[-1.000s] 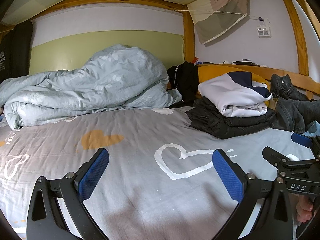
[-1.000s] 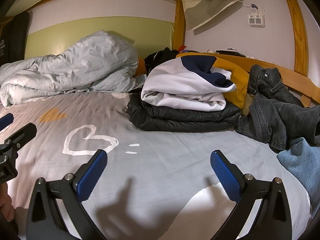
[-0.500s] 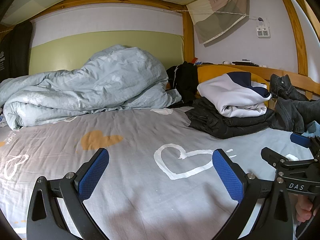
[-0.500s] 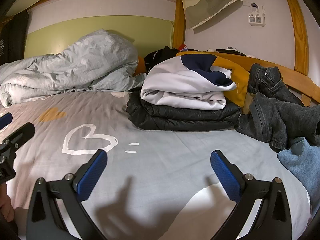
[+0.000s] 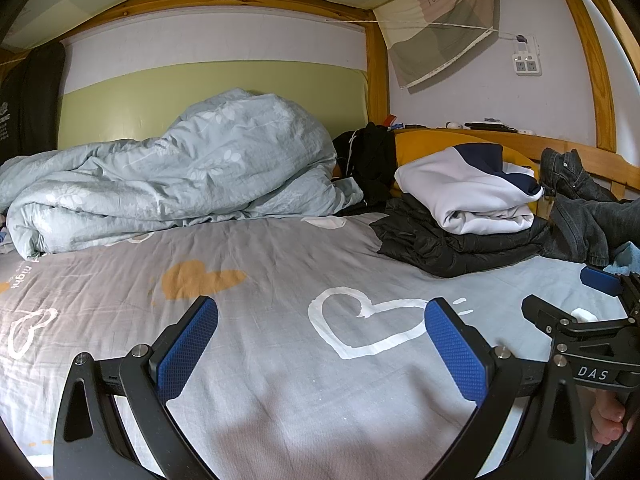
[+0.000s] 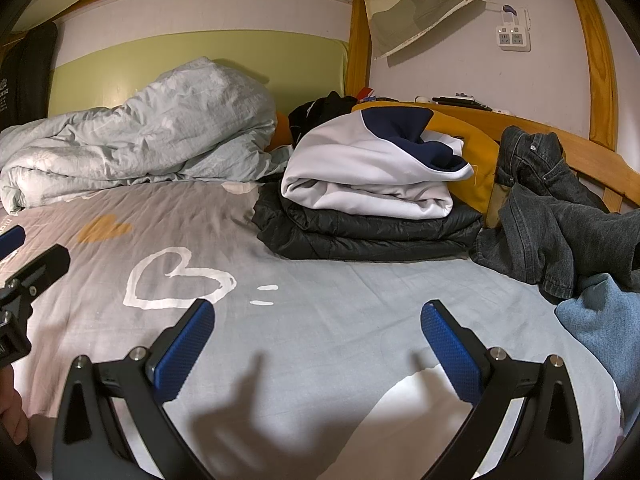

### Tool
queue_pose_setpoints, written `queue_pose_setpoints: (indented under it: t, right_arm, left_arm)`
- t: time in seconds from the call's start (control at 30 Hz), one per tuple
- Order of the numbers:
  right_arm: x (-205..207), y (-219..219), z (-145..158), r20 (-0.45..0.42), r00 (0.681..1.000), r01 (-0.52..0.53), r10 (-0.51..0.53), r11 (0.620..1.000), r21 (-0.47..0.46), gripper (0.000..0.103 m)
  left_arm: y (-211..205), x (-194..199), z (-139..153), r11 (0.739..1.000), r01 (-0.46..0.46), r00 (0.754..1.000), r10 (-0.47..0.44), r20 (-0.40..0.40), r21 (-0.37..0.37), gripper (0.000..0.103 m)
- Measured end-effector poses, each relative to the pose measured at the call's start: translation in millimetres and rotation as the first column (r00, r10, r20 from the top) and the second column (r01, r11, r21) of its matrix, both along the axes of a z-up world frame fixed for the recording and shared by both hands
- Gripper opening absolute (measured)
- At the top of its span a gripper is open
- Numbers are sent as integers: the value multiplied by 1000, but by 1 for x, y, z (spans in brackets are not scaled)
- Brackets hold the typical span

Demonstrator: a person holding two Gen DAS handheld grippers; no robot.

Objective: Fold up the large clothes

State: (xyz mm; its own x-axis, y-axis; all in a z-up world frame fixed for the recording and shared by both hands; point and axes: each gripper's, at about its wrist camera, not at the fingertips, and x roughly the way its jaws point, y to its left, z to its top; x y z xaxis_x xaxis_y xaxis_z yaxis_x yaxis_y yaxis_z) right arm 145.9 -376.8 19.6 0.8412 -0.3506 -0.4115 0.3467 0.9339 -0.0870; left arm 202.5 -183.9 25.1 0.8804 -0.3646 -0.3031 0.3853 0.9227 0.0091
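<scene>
Dark jeans (image 6: 560,220) lie crumpled by the rail at right, seemingly unfolded; jackets (image 6: 372,200) sit stacked beside them. Left gripper (image 5: 320,344) and right gripper (image 6: 318,340) hover wide open, empty. Next: reach the jeans.

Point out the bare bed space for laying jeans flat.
Free: grey heart-print sheet between crumpled pale-blue duvet and folded white-navy and black jacket stack. Crowded: right edge, where dark grey jeans and light-blue denim are heaped.
</scene>
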Motion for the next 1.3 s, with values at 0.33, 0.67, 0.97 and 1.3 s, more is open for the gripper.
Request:
queue_pose_setpoints:
  t: [0.33, 0.67, 0.97, 1.3]
  right_arm:
    - [1, 0, -1, -5, 1000, -3, 3, 1000, 0, 103]
    - [1, 1, -1, -6, 1000, -3, 3, 1000, -1, 103]
    - [1, 1, -1, -6, 1000, -1, 1, 1000, -1, 103]
    - [1, 0, -4, -14, 1000, 0, 1, 1000, 15, 103]
  left_arm:
    - [0, 0, 0, 1000, -1, 1000, 1, 0, 0, 103]
    - [-1, 0, 0, 1000, 3, 1000, -3, -3, 3, 103]
    - [-1, 0, -1, 1000, 3, 1000, -3, -3, 3, 103]
    - [0, 0, -3, 1000, 0, 1000, 0, -6, 4, 103]
